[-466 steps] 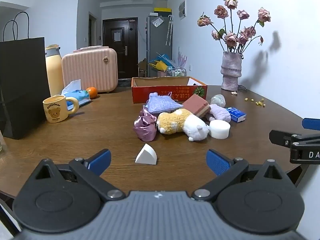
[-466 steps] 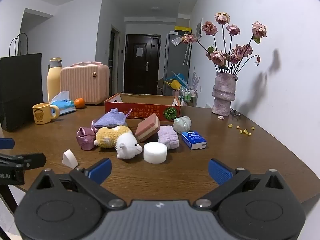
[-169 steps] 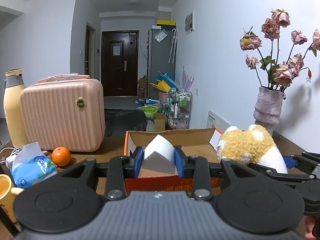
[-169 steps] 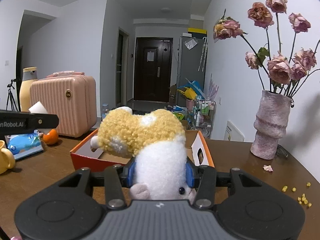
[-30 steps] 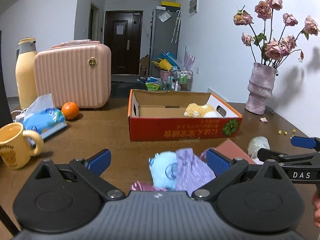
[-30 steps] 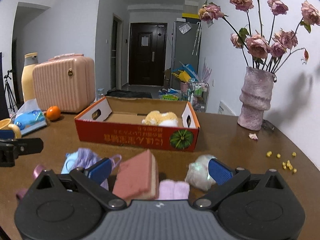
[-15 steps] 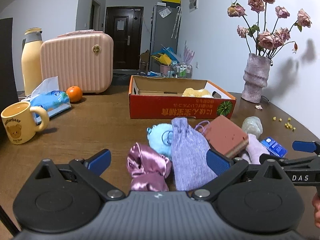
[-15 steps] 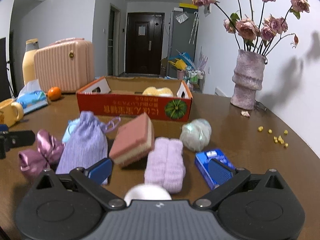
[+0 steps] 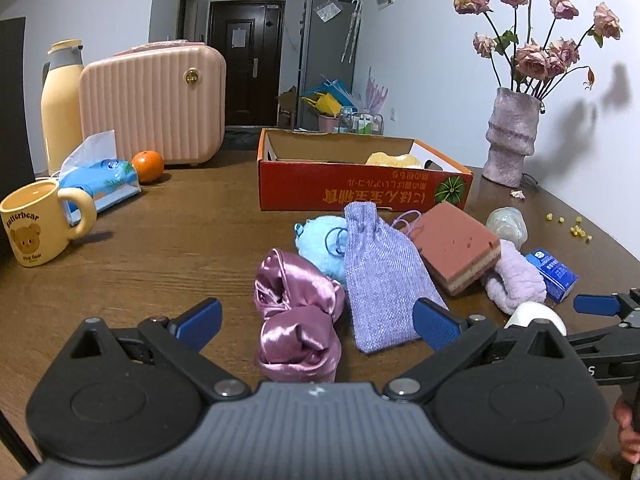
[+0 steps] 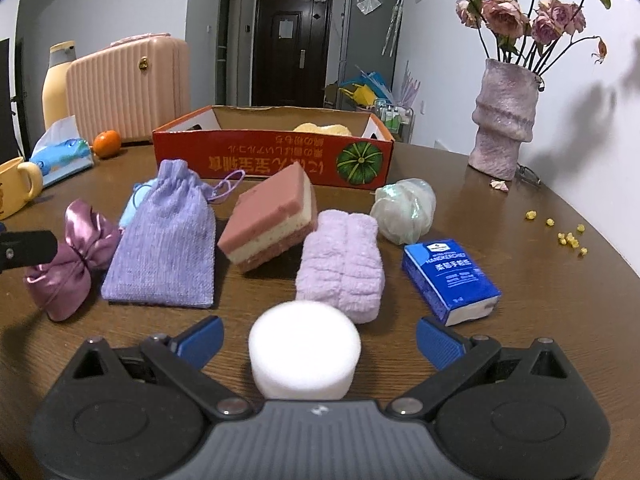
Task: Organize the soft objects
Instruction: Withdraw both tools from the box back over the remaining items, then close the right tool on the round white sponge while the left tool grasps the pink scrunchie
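Note:
My left gripper [image 9: 316, 320] is open, its jaws on either side of a pink satin scrunchie [image 9: 298, 318] lying on the brown table. Beside it lie a lilac drawstring pouch [image 9: 382, 276], a light-blue plush [image 9: 322, 242], a pink layered sponge [image 9: 456, 248] and a lilac towel roll [image 9: 516, 280]. My right gripper [image 10: 318, 338] is open around a white round sponge [image 10: 304, 350]. Past it lie the towel roll [image 10: 344, 264], the layered sponge [image 10: 272, 220], the pouch [image 10: 164, 236] and the scrunchie [image 10: 68, 256]. The red cardboard box [image 9: 360, 190] holds a yellow plush [image 9: 394, 159].
A blue tissue pack [image 10: 450, 276] and a pale wrapped ball [image 10: 404, 210] lie to the right. A vase of dried roses [image 10: 502, 120] stands at back right. On the left are a yellow mug [image 9: 34, 228], a tissue packet [image 9: 100, 182], an orange [image 9: 147, 166], a pink case [image 9: 154, 104] and a flask [image 9: 60, 104].
Both grippers have drawn back and dropped lower toward the table. The scrunchie now lies between the left jaws and the white sponge between the right jaws.

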Action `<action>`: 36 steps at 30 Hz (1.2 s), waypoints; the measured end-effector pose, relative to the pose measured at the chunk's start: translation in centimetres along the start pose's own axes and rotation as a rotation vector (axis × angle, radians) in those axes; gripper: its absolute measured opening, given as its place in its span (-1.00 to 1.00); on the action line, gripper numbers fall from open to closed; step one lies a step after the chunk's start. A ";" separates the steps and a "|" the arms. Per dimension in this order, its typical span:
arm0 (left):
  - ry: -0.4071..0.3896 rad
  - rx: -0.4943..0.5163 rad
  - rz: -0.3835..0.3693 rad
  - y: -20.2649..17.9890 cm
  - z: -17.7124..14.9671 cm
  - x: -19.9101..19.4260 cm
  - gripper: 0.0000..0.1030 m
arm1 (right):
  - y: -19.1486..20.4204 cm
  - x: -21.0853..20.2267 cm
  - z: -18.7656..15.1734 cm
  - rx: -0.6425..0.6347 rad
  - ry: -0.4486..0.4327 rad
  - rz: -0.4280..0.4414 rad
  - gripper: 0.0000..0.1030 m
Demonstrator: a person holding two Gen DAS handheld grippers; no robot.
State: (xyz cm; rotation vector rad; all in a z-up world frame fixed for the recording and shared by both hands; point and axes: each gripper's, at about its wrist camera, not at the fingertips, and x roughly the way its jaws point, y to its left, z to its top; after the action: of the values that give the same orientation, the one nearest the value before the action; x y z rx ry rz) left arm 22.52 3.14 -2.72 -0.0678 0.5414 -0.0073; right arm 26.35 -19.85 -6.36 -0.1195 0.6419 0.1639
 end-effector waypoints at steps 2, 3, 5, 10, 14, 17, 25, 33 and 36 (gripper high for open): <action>0.003 -0.003 -0.002 0.1 0.0 0.1 1.00 | 0.0 0.2 -0.1 0.000 0.004 0.001 0.98; 0.003 -0.003 -0.002 0.1 0.0 0.1 1.00 | 0.0 0.3 -0.1 0.001 0.007 0.002 0.97; 0.007 -0.003 -0.002 0.1 -0.1 0.2 1.00 | -0.1 0.5 -0.2 0.005 0.013 0.005 0.91; 0.014 0.004 0.004 -0.1 -0.2 0.3 1.00 | -0.1 0.9 -0.3 0.010 0.027 0.030 0.52; 0.024 0.009 0.013 -0.2 -0.2 0.6 1.00 | -0.2 1.0 -0.5 0.018 0.032 0.057 0.09; 0.032 0.014 0.022 -0.3 -0.3 0.8 1.00 | -0.3 0.7 -0.6 0.025 0.008 0.075 0.07; 0.049 0.029 0.060 0.0 -0.1 1.4 1.00 | -0.7 -0.5 -0.6 0.049 -0.064 0.106 0.05; 0.080 0.098 0.122 0.8 0.4 2.6 1.00 | -1.4 -0.9 -0.6 0.084 -0.104 0.106 0.05; 0.101 0.111 0.115 0.8 0.5 3.3 1.00 | -1.5 -1.0 -0.6 0.093 -0.110 0.108 0.05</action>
State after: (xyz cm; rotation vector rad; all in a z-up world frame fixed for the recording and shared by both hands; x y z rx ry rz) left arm 25.58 3.91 -4.03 0.0729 0.6438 0.0714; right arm 25.53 -21.54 -6.13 0.0139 0.5451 0.2427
